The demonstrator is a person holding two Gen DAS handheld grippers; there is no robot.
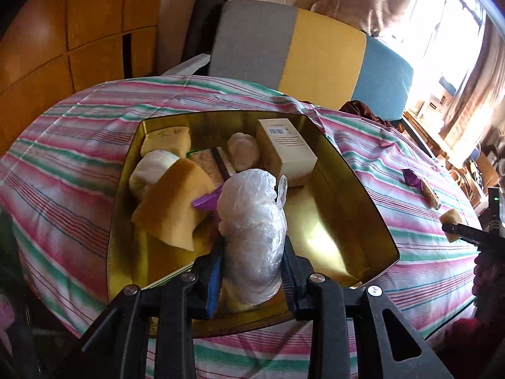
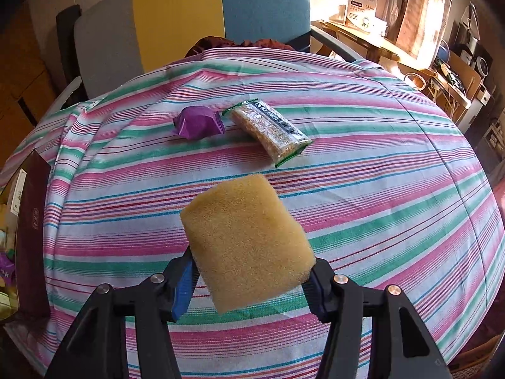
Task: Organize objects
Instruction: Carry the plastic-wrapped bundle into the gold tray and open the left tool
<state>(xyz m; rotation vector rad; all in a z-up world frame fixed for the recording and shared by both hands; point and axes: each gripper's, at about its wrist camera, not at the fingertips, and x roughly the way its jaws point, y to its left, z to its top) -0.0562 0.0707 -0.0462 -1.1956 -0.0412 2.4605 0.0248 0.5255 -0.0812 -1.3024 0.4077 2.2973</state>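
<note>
My left gripper [image 1: 252, 252] is shut on a bundle wrapped in clear plastic [image 1: 249, 208], held just above the open gold tin [image 1: 347, 221]. Inside the tin lie a yellow sponge [image 1: 176, 205], a white box [image 1: 290, 148], a second sponge [image 1: 167, 145] and other wrapped items. My right gripper [image 2: 251, 268] is shut on a yellow sponge [image 2: 246, 246], lifted off the striped tablecloth [image 2: 378, 205]. Beyond it on the cloth lie a purple packet [image 2: 197, 123] and a cereal bar [image 2: 268, 131]. In the left wrist view the right gripper [image 1: 457, 229] shows at the far right with its sponge.
A chair with grey, yellow and blue panels [image 1: 315, 53] stands behind the table. The tin's dark outer side [image 2: 30, 221] shows at the left edge of the right wrist view. A cluttered desk and shelves [image 2: 442, 72] stand at the right by the window.
</note>
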